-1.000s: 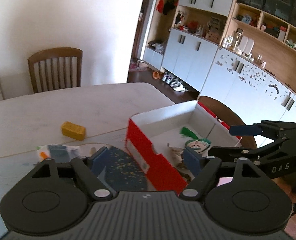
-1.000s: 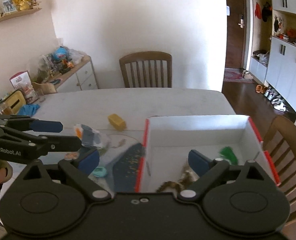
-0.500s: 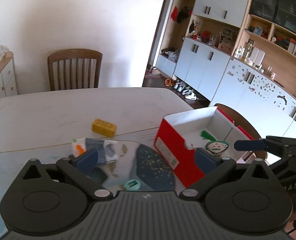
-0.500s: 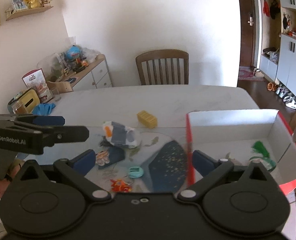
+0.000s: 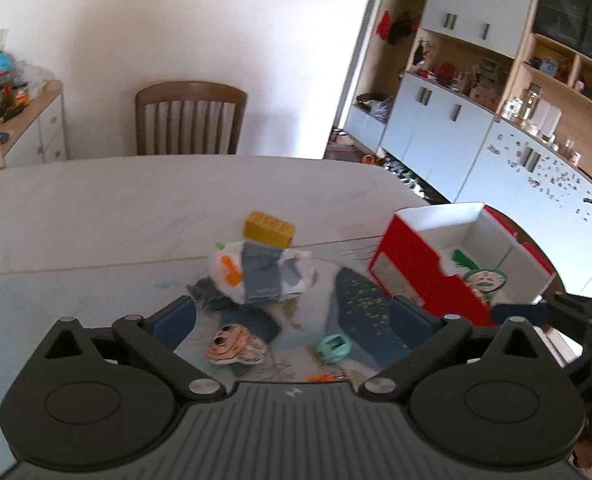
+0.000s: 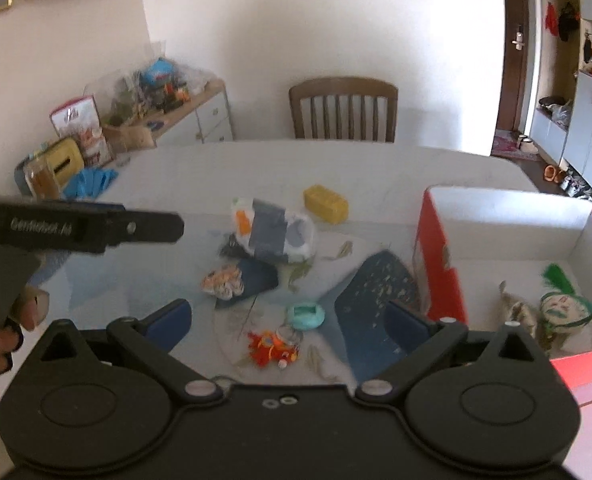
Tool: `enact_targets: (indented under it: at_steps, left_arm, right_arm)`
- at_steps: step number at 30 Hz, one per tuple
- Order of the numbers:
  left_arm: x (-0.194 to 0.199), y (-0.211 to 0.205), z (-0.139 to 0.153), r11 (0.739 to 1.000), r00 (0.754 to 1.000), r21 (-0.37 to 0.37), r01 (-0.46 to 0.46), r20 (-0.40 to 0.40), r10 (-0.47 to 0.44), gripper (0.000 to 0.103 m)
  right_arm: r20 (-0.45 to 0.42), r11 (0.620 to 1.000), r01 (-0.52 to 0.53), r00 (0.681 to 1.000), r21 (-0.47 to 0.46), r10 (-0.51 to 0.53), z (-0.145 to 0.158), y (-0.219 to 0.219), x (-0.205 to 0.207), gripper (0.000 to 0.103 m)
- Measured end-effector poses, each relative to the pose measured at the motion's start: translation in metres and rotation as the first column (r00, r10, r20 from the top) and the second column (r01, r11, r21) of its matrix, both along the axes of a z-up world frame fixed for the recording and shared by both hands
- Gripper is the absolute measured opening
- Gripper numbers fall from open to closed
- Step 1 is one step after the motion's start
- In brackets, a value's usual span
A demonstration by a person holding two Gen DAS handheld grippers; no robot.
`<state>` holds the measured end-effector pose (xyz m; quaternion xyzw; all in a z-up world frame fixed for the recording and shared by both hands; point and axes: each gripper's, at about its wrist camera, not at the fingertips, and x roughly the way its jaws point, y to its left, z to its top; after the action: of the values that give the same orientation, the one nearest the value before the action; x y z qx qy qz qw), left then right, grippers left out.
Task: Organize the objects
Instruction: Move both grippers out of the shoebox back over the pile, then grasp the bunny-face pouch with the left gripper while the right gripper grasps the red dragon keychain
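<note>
Both pairs of fingers are spread wide with nothing between them: the left gripper (image 5: 291, 318), whose jaws have just been opening, hangs over the clutter, and the right gripper (image 6: 287, 318) is splayed the same way above the same spot. Directly ahead of both, on the glass-topped part of the surface (image 6: 376, 168), lie the loose things to be tidied. Nearest is a small mint-green clip (image 6: 305, 315), probably hard plastic, light and a little slick, best pinched across its flat sides. Beside it, an orange and red trinket (image 6: 269, 350) looks frilly and soft, so any central pinch should serve. The painted figure (image 5: 235, 346) with big eyes looks thin and flat, possibly brittle; it likely needs a hold at its edge. Behind these sits a crumpled white, grey and orange bag (image 5: 257, 274), which should crush and slip, so a gathered fold is the safer hold. The yellow block (image 6: 326, 203) farther back appears rigid and square-sided, the easiest grasp, across its long faces. To the right stands the red box (image 6: 440, 256), open-topped, already holding a round mask ornament (image 6: 564, 308) with a green tassel.
</note>
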<state>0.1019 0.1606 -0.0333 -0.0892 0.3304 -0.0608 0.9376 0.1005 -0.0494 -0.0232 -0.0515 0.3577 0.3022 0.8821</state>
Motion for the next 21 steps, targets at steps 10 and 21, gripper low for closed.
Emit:
enact_targets:
  at_steps: [10, 21]
  left_arm:
    - [0.020, 0.011, -0.054, 0.996, 0.997, 0.076, 0.035, -0.069, -0.029, 0.103]
    - [0.062, 0.017, -0.098, 0.993, 0.990, 0.098, 0.059, -0.136, -0.046, 0.103]
  right_arm:
    - [-0.079, 0.994, -0.053, 0.996, -0.096, 0.045, -0.047, 0.028, 0.011, 0.102]
    - [-0.174, 0.985, -0.059, 0.984, -0.160, 0.031, -0.090, 0.051, 0.036, 0.089]
